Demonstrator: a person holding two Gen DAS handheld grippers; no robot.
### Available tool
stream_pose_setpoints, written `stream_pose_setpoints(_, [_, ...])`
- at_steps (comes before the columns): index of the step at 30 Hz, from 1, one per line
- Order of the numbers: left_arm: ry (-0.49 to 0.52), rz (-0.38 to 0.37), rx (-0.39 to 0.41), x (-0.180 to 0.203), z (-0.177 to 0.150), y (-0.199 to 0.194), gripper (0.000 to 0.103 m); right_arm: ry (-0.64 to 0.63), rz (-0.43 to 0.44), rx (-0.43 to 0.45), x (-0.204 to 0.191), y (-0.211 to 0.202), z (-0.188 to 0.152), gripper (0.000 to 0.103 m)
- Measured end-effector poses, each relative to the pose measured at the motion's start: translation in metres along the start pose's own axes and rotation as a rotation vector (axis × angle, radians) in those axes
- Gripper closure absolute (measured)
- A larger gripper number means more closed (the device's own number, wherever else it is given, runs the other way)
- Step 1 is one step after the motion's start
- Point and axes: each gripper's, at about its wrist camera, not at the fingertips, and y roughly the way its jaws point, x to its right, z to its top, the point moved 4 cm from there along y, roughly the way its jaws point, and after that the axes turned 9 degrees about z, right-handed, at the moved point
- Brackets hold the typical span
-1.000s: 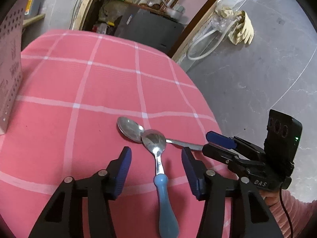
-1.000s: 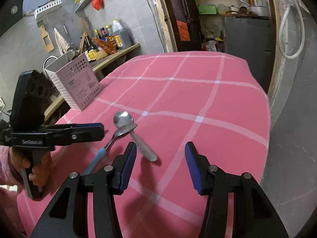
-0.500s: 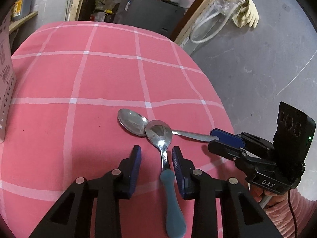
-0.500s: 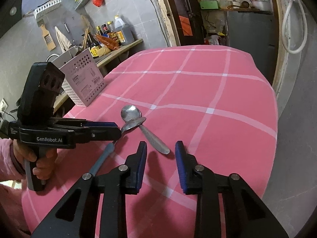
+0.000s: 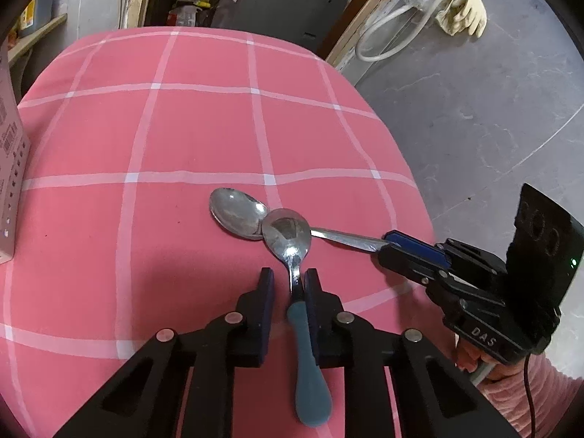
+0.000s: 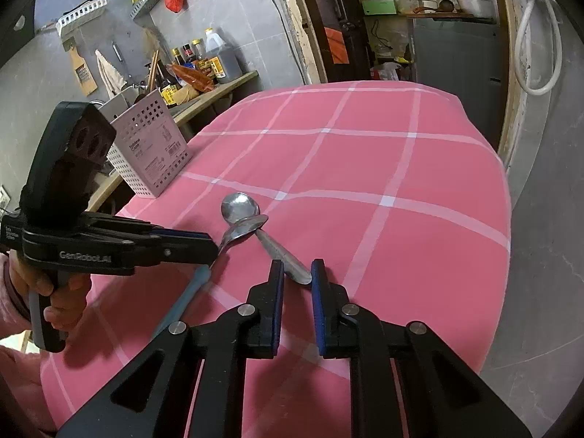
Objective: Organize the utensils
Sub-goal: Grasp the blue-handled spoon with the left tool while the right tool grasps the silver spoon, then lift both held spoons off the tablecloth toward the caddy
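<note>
Now both grippers — left gripper (image 5: 288, 281), right gripper (image 6: 296, 273) — closing around spoon handles.

Cloth (image 5: 182, 138) beyond 2 crossed spoons (image 5: 252, 219) bare; holder (image 6: 149, 146) at far-left edge.

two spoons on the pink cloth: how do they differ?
Handle: the blue-handled spoon has a blue plastic grip; the all-metal spoon is steel throughout.
Stacking: the blue-handled spoon's bowl overlaps the all-metal spoon's neck, lying on top.
Direction: the blue-handled spoon's handle runs between the closing left gripper jaws; the all-metal spoon's handle end sits between the closing right gripper jaws.
Shared: shiny steel bowls, both lying on the tablecloth.
</note>
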Motion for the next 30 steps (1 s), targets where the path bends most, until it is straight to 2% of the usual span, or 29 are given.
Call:
stream_pose_setpoints(4, [0.016,0.012,-0.022,0.007,0.003,0.007,0.088,0.002,-0.003,0.001,-0.001,0.000,-0.001,0.091])
stream_pose_setpoints(6, [0.020,0.026,-0.025,0.007,0.003,0.009,0.093,0.005,-0.009,0.004,-0.002,-0.001,-0.002,0.091])
stream_pose_setpoints(14, [-0.017,0.031,-0.010,-0.004,-0.005,-0.002,0.096,0.051,-0.035,0.000,-0.008,-0.007,-0.012,0.097])
stream_pose_setpoints(25, [-0.097,0.064,-0.007,-0.054,-0.025,-0.024,0.096,0.122,-0.059,-0.037,-0.036,-0.006,-0.033,0.097])
stream_pose_setpoints(27, [-0.116,0.051,-0.013,-0.062,-0.027,-0.025,0.096,0.130,-0.067,-0.043,-0.040,-0.004,-0.034,0.097])
stream_pose_setpoints(30, [-0.126,0.025,-0.032,-0.067,-0.026,-0.024,0.096,0.137,-0.079,-0.049,-0.040,-0.002,-0.032,0.087])
